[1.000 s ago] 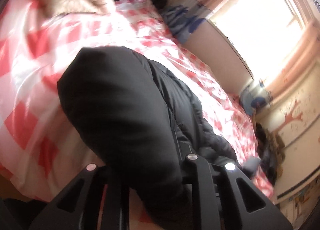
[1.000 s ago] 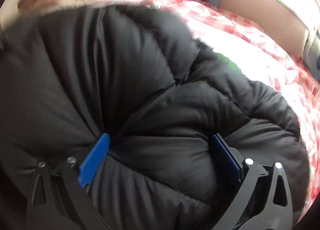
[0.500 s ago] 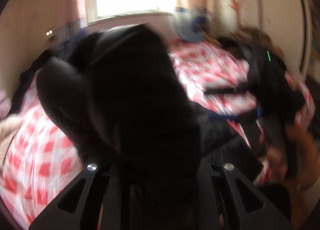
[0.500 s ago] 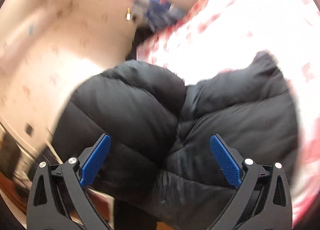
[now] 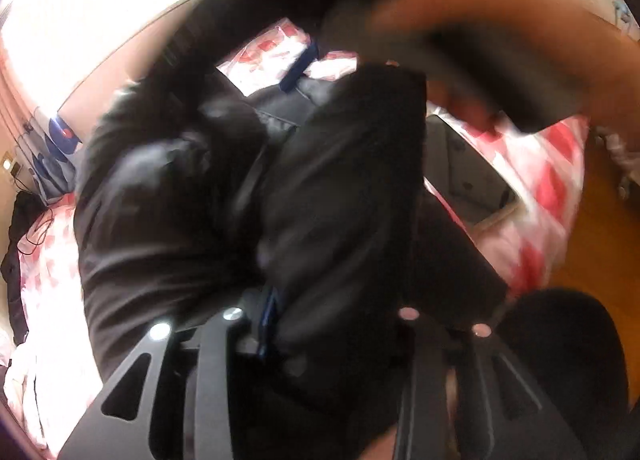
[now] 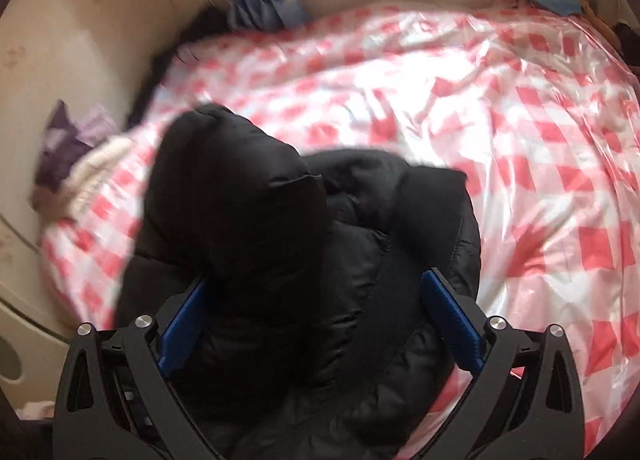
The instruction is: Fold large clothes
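Both grippers' jaws, left (image 5: 332, 316) just opening, right (image 6: 320, 316), straddle the black jacket (image 6: 304, 244).

The left gripper (image 5: 332, 320) points steeply down, its jaws just opening, with black padded fabric bunched between them. The right gripper (image 6: 316, 320) also tilts down, blue pads (image 6: 450, 326) spread wide and pressed against a thick fold of fabric between them.

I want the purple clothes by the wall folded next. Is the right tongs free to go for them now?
Probably not yet. The right tongs have a thick bunch of the black puffer jacket between their blue pads, and the purple clothes lie beyond it at the bed's far edge.
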